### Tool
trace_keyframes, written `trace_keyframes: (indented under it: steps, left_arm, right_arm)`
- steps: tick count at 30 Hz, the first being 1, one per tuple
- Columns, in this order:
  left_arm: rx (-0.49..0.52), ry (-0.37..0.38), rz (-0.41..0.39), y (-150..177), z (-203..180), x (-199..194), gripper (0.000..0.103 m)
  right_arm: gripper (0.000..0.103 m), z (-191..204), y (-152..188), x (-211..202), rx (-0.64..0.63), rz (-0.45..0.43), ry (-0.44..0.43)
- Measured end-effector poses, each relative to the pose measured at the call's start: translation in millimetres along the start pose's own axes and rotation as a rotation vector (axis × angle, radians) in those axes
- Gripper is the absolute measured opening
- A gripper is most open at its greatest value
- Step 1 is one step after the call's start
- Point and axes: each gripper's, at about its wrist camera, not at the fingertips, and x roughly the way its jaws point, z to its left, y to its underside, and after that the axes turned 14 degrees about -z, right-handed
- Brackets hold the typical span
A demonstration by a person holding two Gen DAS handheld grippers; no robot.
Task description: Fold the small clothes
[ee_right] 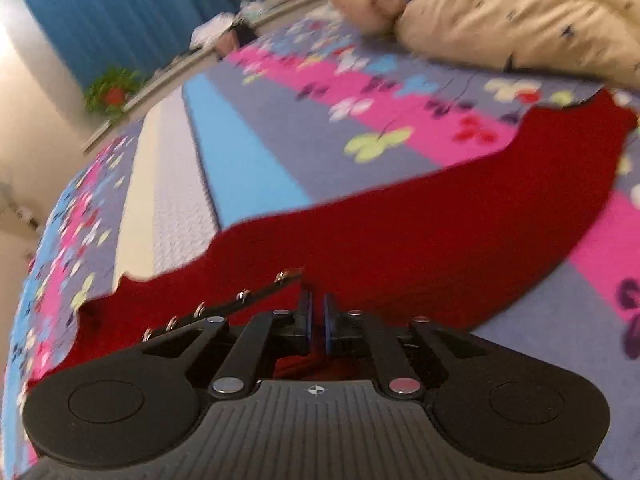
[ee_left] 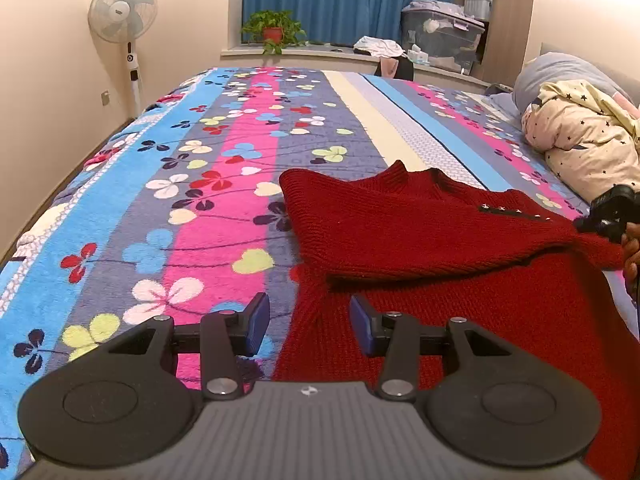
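A red knitted sweater (ee_left: 420, 236) lies on the flowered bedspread (ee_left: 200, 184), its upper part folded over the lower part. A dark strip with small metal studs (ee_left: 512, 211) runs along one shoulder. My left gripper (ee_left: 309, 322) is open and empty, just above the sweater's near left edge. My right gripper (ee_right: 317, 320) is shut on the red sweater (ee_right: 440, 232) beside the studded strip (ee_right: 224, 304); the view is tilted and blurred. The right gripper also shows in the left wrist view (ee_left: 608, 212) at the sweater's right edge.
A cream star-print quilt (ee_left: 588, 140) and a grey pillow (ee_left: 560, 72) lie at the bed's right side. A standing fan (ee_left: 122, 12) is by the left wall. The windowsill holds a potted plant (ee_left: 274, 28), clothes and a storage box (ee_left: 440, 36).
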Motion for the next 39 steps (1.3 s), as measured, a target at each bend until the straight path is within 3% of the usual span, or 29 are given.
trace_keyframes:
  steps: [3, 5, 7, 11, 13, 15, 17, 20, 23, 27, 33, 37, 39]
  left_arm:
    - [0.012, 0.002, 0.006, 1, -2, 2, 0.049]
    - [0.021, 0.002, 0.008, 2, -4, 2, 0.05]
    - [0.03, 0.002, 0.008, 3, -5, 2, 0.049]
    - [0.057, -0.001, 0.014, 6, -8, 4, 0.05]
    - [0.077, -0.006, 0.027, 10, -10, 7, 0.049]
    - [0.089, -0.008, 0.031, 11, -12, 8, 0.05]
    - [0.092, -0.005, 0.031, 12, -13, 9, 0.05]
    - [0.098, -0.001, 0.031, 13, -15, 10, 0.05]
    - [0.104, 0.002, 0.034, 13, -17, 11, 0.05]
    - [0.095, 0.007, 0.032, 12, -16, 11, 0.05]
    - [0.09, 0.013, 0.034, 11, -16, 12, 0.05]
    - [0.112, 0.011, 0.036, 13, -18, 13, 0.05]
    - [0.11, 0.008, 0.038, 13, -17, 14, 0.05]
  right_arm:
    - [0.009, 10, -1, -7, -0.004, -0.037, -0.086]
    - [0.009, 14, 7, 4, -0.033, 0.03, -0.123]
    - [0.009, 14, 22, 22, -0.079, 0.152, -0.06]
    - [0.013, 18, 15, 12, -0.105, 0.069, -0.079]
    - [0.017, 13, 19, 20, -0.133, 0.129, -0.024]
    - [0.018, 1, 17, 24, -0.053, 0.149, -0.03]
    - [0.02, 3, 6, 15, -0.076, 0.1, -0.041]
    - [0.032, 1, -11, 0, -0.122, 0.015, -0.063]
    - [0.033, -22, -26, -2, -0.074, -0.026, -0.054]
    - [0.033, -63, -45, -3, -0.006, -0.09, 0.028]
    - [0.034, -138, -62, 10, 0.156, -0.166, 0.234]
    - [0.039, -179, -59, 25, 0.246, -0.175, 0.399]
    - [0.043, -194, -56, 30, 0.289, -0.164, 0.434]
